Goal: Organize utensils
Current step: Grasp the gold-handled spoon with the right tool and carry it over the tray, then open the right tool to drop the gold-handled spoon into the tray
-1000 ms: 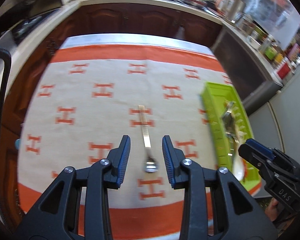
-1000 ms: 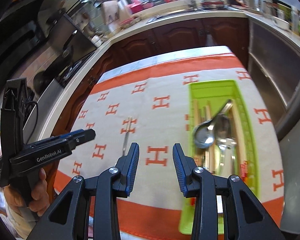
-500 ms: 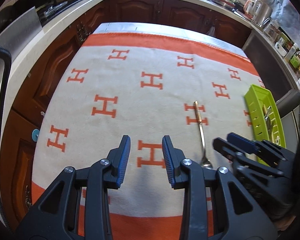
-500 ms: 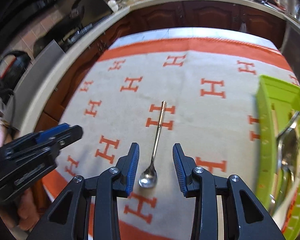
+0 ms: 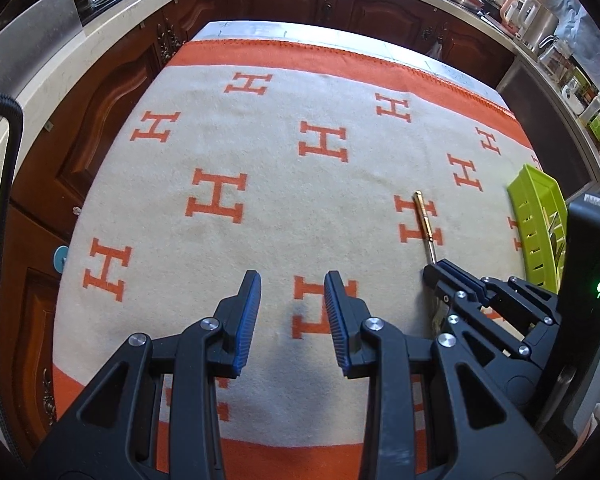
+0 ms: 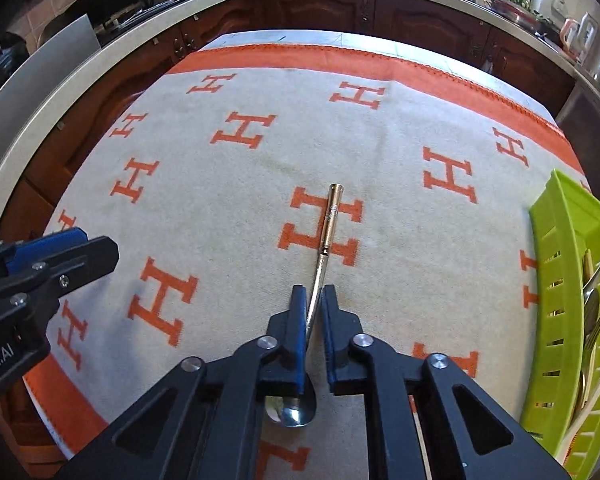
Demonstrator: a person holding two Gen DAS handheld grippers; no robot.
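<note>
A slim spoon [image 6: 327,236] with a gold handle and steel bowl lies on the orange-and-cream cloth [image 6: 240,184]. My right gripper [image 6: 314,300] is down over it, its jaws nearly closed around the thin stem, bowl showing under the fingers. In the left wrist view the spoon's handle [image 5: 424,220] sticks out past the right gripper [image 5: 440,276]. My left gripper [image 5: 292,296] is open and empty above the cloth, left of the spoon. A green utensil tray [image 6: 568,280] holding several utensils stands at the right.
The cloth-covered table [image 5: 260,28] is ringed by dark wood cabinets and a pale counter [image 6: 80,64]. The tray also shows at the right edge in the left wrist view [image 5: 536,208]. Kitchen jars and a kettle stand on the far right counter.
My right gripper has moved left from near the tray, dropped onto the spoon and narrowed its jaws around the stem. My left gripper has shifted left away from the spoon, staying open.
</note>
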